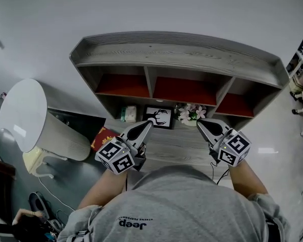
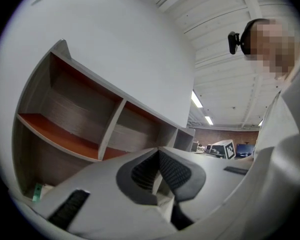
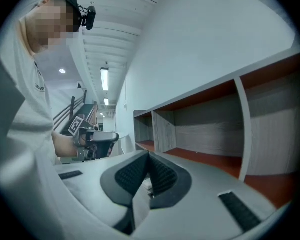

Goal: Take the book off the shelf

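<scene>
Head view looks steeply down on the shelf (image 1: 177, 54), a wide grey unit whose three red-floored compartments all look empty. The only book-like thing is a flat red book (image 1: 103, 137) below the shelf's left end. I take it for the task's book, but cannot tell whether it lies on the shelf's lower ledge (image 1: 179, 145) or just off it.

The biggest risk, as I judge it, is reaching into the shelf's bare compartments while the book lies off to the left. Next, both grippers are clenched on nothing: the left gripper (image 1: 150, 121) and right gripper (image 1: 198, 121) each have their pads pressed together. A closed tip would shove the book along or off the edge rather than take it. Smaller risks stand under the shelf's middle. The picture frame (image 1: 159, 117) is just ahead of the left tip, the flowers (image 1: 191, 114) are just beside the right one, and a small box (image 1: 128, 114) sits left of the frame. A sideways swing could topple any of them.

For room, the white cylinder (image 1: 35, 120) crowds the shelf's left side near the book. The shelf's overhanging top and its dividers limit lifting. The ledge in front of the shelf, between the grippers, is bare
</scene>
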Demonstrator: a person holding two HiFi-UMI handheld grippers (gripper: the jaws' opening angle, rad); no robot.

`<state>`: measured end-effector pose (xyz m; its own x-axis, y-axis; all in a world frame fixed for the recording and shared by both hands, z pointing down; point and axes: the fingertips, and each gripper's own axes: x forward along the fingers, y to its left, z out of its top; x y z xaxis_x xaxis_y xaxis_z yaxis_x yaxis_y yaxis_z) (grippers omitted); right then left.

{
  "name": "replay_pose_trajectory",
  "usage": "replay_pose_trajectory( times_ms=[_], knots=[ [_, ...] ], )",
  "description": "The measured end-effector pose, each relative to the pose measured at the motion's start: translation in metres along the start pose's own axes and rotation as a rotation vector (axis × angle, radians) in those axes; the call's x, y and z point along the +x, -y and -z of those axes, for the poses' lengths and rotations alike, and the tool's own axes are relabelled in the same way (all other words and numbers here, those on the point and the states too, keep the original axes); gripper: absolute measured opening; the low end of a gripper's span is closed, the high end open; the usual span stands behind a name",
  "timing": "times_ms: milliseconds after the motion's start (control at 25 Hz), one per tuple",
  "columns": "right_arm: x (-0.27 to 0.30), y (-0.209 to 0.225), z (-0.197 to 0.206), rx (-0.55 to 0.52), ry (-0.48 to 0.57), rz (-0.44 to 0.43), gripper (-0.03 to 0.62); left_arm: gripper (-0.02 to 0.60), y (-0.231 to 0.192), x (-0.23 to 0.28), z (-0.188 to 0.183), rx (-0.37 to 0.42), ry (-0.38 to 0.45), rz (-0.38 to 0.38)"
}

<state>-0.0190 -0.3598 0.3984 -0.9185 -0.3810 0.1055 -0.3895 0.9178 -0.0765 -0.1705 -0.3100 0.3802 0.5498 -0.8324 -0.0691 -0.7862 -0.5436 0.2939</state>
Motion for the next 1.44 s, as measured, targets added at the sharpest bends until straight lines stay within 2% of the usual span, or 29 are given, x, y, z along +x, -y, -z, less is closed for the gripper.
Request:
replay_pose_trajectory(
  times_ms=[400, 1440],
  knots=[
    [-0.023, 0.01, 0.018, 0.097, 0.006, 0.063, 0.006, 0.012, 0.016, 0.011, 0.023, 0.026, -0.054, 0.05],
    [-0.021, -0.011, 0.02, 0.043, -0.019, 0.036, 0.005, 0.012, 0.02, -0.003, 0.027, 0.023, -0.069, 0.068]
  ],
)
